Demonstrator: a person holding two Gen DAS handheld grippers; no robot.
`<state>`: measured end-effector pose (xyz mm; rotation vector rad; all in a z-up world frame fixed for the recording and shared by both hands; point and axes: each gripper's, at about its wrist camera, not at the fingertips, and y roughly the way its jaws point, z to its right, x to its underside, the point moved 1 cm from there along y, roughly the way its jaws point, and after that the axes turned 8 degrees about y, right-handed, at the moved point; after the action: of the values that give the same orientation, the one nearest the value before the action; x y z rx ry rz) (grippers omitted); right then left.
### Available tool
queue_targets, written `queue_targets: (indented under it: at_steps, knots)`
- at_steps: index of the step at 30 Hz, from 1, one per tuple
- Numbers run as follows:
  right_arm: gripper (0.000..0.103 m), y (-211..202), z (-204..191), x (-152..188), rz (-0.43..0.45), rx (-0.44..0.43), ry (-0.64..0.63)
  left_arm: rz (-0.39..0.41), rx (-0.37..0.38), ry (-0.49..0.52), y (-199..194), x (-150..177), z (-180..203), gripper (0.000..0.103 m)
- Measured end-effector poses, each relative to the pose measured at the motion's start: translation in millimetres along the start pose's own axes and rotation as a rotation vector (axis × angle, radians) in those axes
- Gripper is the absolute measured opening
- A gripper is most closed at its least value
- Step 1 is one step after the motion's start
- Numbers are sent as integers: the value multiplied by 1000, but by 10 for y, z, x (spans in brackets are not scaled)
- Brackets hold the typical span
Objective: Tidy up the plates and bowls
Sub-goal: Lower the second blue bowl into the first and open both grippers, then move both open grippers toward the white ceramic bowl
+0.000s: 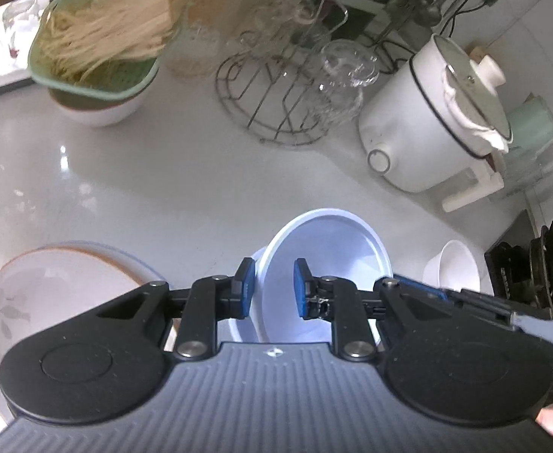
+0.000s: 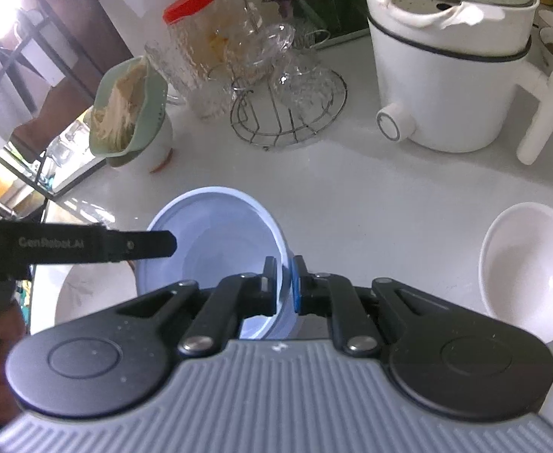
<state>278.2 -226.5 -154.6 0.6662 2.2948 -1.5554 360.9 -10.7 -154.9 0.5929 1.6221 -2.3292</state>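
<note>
A pale blue bowl is held tilted above the white counter; it also shows in the right wrist view. My right gripper is shut on its right rim. My left gripper straddles the bowl's left rim with its jaws a little apart, not pinching it. A plate with a leaf pattern and brown rim lies at the lower left on another plate; it also shows in the right wrist view. A white bowl sits on the counter to the right, also visible in the left wrist view.
A white electric pot with glass lid stands at the back right. A wire rack with glassware is at the back centre. A green colander of noodles on a white bowl is at the back left. A stove is at the right.
</note>
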Motion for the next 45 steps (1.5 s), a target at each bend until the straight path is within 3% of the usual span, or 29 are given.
queue_targets:
  at_steps: [7,12,16,17,30,33,45]
  knots:
    - [12,37,38,37,-13,-20,19,-15,-31,20,11,52,16,24]
    - [14,-102,39,4,56,-4,13,14,-39,37,-127,31,52,44]
    - [35,-285,18,-16,126,1,-5,65,-41,66,-316,16,120,44]
    - [37,-325,16,-22,138,-2,-9,75,-41,72,-364,7,140,44]
    - [37,-877,-123,-37,308,-19,-40,251,-36,162,-1094,27,437,44]
    - [37,-962,-152,-53,328,-30,-62,311,-69,162,-1233,62,420,44]
    - [37,-1294,-340,150,422,-14,-52,392,-50,187,-1680,236,276,44]
